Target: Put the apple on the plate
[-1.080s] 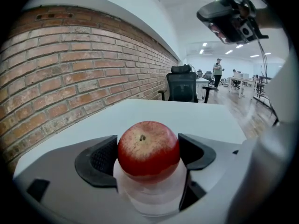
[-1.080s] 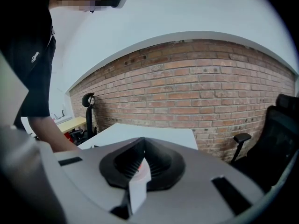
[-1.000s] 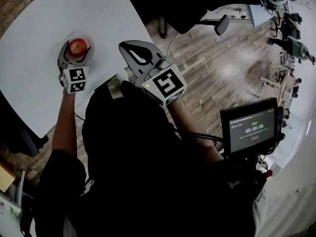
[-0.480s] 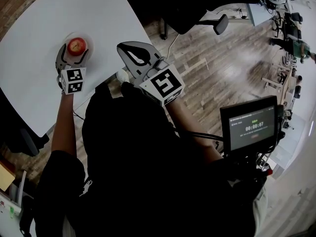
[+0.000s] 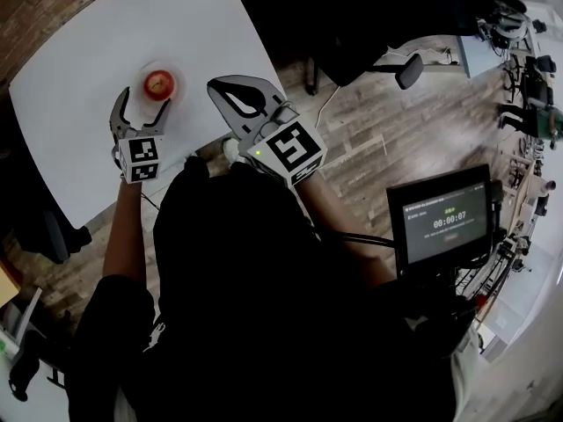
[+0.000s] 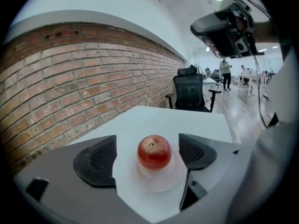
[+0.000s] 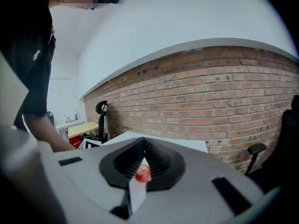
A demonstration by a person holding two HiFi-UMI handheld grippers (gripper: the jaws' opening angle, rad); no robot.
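table (image 5: pixel 79 51): white, fills the upper left of the head view; nothing on it but the plate and the apple
left claw (image 5: pixel 142 104): jaws spread wide, gripping nothing; it sits left of centre over the table, with its tips just short of the plate
apple (image 5: pixel 159 83): red, stem up, sitting in the middle of the plate; in the left gripper view it's dead centre between the two jaws, touching neither
plate (image 6: pixel 156 183): small, pale, flat on the table; its near rim is just beside the jaw tips
right claw (image 5: pixel 215 85): jaws pinched together on nothing; it's just right of the plate, over the table edge; through the slit its own camera catches a sliver of apple further off
screen (image 5: pixel 444 227): lower right, lit up with a timer; not part of this
progress: looks done to me, apple's on the plate
what could go wrong: that left claw is close; drift forward or dip and a jaw tip clips the rim, the plate skids or tips and the apple rolls off; squeezing now would just grab it again; a swing left by the right claw could knock it too
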